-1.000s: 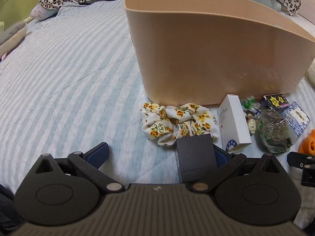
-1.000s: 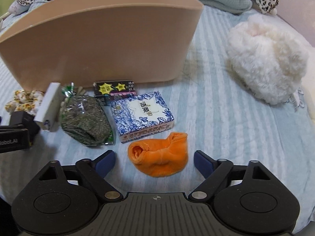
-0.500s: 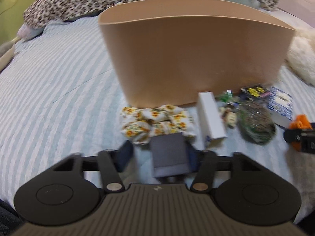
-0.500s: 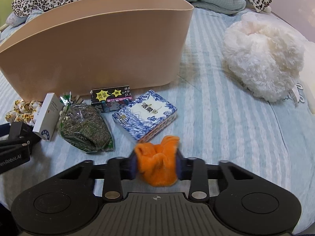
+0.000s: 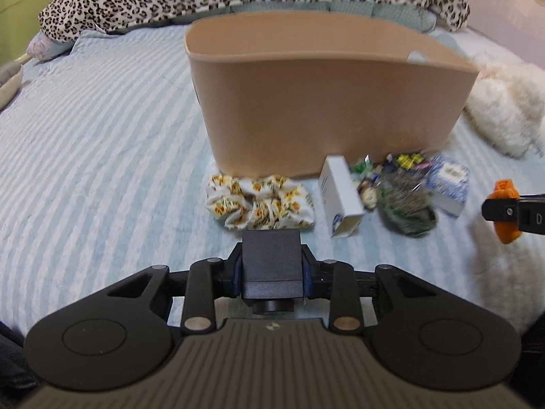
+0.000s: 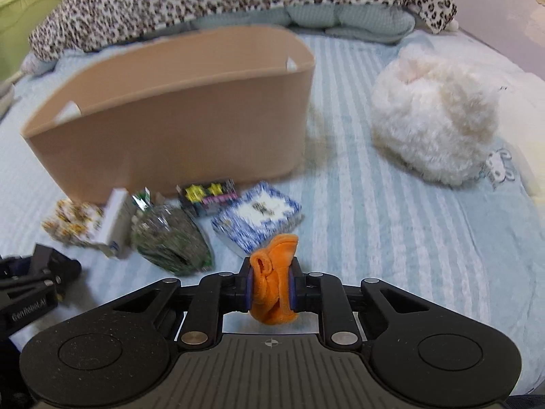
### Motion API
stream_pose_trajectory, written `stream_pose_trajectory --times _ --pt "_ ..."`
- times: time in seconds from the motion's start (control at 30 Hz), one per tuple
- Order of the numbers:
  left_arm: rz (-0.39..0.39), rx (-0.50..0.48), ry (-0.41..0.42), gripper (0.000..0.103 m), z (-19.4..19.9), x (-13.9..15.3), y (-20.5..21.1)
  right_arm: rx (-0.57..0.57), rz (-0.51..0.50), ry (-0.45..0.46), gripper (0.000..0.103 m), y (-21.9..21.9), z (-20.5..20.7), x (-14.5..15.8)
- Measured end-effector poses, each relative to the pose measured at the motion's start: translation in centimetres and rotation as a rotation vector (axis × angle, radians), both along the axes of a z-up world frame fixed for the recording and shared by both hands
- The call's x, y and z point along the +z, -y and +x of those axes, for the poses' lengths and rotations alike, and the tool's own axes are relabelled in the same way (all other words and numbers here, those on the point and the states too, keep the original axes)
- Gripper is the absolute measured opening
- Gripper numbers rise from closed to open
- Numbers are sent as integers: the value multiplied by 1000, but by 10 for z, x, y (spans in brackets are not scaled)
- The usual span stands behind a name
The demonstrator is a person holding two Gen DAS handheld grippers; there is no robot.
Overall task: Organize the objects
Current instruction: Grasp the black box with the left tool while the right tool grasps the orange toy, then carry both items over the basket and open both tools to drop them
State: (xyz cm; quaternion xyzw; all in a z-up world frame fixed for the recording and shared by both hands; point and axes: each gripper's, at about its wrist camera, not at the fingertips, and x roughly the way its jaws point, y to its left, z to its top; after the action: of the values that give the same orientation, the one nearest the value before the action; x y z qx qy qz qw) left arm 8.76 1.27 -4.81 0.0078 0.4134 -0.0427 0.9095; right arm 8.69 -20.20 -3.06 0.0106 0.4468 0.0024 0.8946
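Both hand-held grippers closed, lifting dark box (image 5: 271,262) and orange cloth (image 6: 273,286).

1 tan bin (image 5: 327,102); 1 floral scrunchie (image 5: 259,201); 1 white box (image 5: 340,201); 1 green packet (image 5: 405,204); 1 blue-patterned box (image 6: 259,218); 1 star-printed packet (image 6: 207,194); 1 orange cloth (image 6: 272,286) and 1 dark block (image 5: 271,266), at 6 o'clock in their views.

Soft, even indoor light is filling both views, casting only faint shadows under the tan oval plastic bin (image 5: 327,102). Motion blur is smearing the small packets at its foot and the bin's rim in the right wrist view (image 6: 177,78). Fisheye distortion is bending the striped pale-blue bed cover (image 5: 85,143) toward the dark frame corners.
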Motion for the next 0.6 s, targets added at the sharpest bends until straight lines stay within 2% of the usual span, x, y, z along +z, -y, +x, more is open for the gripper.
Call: stream_pose_trajectory --times 0.27,0.47,0.6 --pt "-24 8 147 34 -4 60 -2 42 40 119 17 1 7 54" --pt "6 30 238 34 27 94 1 73 31 225 17 -3 35 91" --pt "53 50 287 34 51 104 8 79 45 262 17 -4 56 105"
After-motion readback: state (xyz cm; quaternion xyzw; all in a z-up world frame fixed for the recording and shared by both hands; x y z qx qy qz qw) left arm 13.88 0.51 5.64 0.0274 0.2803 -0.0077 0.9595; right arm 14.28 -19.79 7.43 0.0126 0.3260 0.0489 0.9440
